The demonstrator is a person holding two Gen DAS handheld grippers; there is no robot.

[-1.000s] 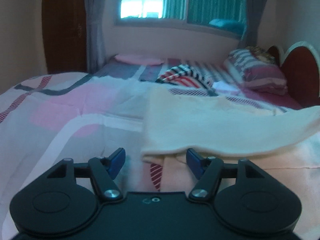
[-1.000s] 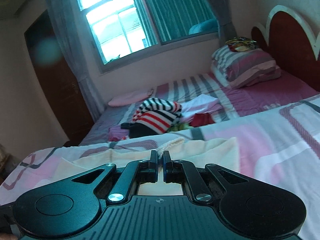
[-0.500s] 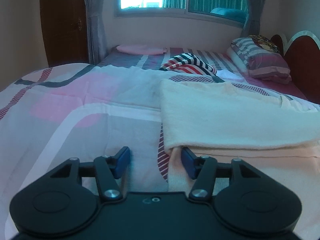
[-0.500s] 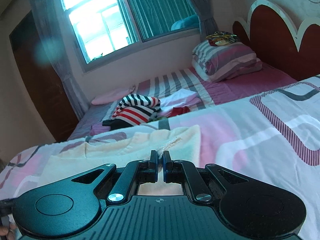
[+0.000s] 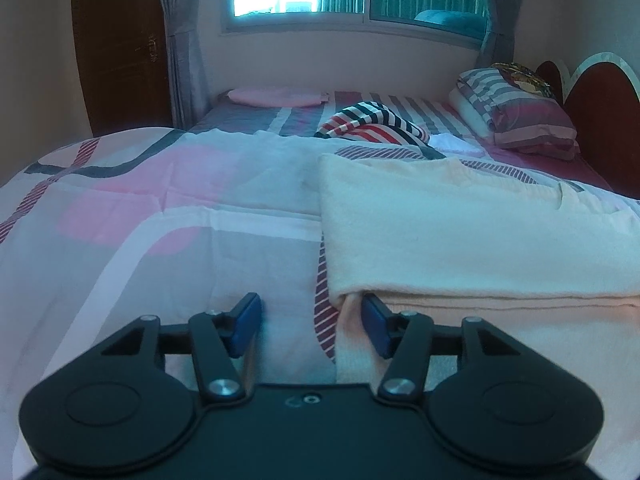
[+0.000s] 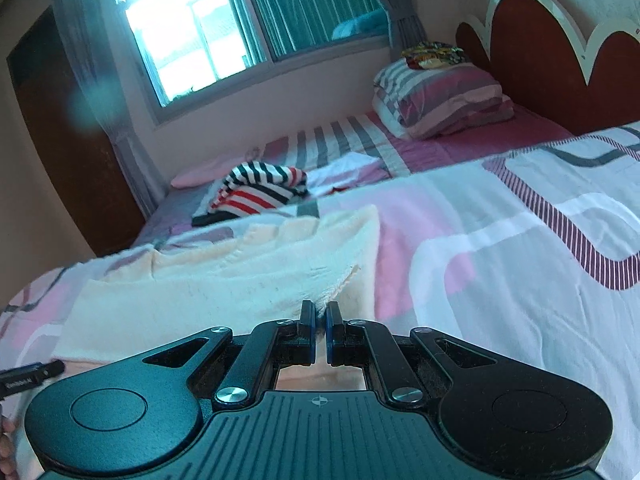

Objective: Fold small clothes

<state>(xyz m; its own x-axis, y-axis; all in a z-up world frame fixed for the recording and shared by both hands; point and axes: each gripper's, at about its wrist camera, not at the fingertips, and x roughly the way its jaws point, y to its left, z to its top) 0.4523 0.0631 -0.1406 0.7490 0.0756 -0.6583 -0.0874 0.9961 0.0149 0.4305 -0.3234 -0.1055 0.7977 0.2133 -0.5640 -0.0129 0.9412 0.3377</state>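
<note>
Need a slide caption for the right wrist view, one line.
Right gripper shut on the corner of a cream cloth folded over on a pink patterned quilt, striped clothes piled beyond.

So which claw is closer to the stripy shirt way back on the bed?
I cannot really tell; both are far from the stripy shirt. The left claw sits open at the cream cloth's near corner, and the right claw pinches its other corner.

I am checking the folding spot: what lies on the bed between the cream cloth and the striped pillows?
In the right wrist view, bare quilt and then purple sheet separate the cream cloth from the striped pillows; nothing else lies there.
</note>
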